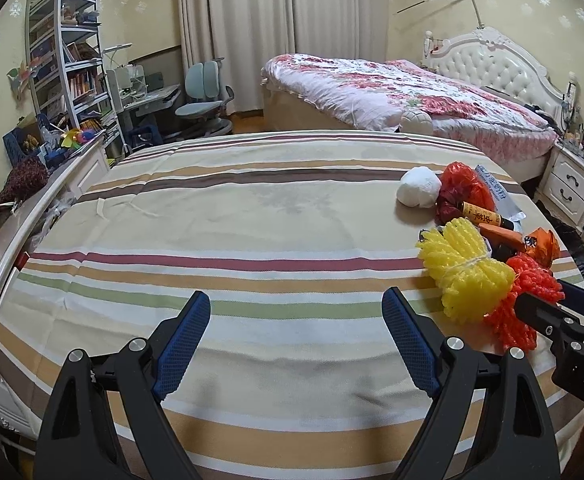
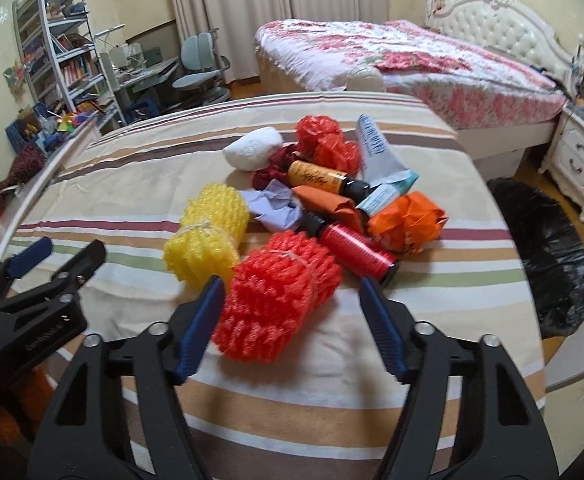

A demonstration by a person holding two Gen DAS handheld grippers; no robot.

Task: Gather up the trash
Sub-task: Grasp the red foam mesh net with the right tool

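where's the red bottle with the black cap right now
In the right wrist view the red bottle lies on the striped cloth, between the red foam net bundle and the orange wrapper.

Trash pile (image 2: 324, 200) on striped cloth: red foam net (image 2: 280, 296) nearest, yellow net (image 2: 208, 236) beside, bottles, wrappers, white wad behind.

A striped bedcover (image 2: 332, 380) carries clustered trash: foam nets (image 2: 278, 294), bottles (image 2: 356, 250), crumpled wrappers (image 2: 406, 220).
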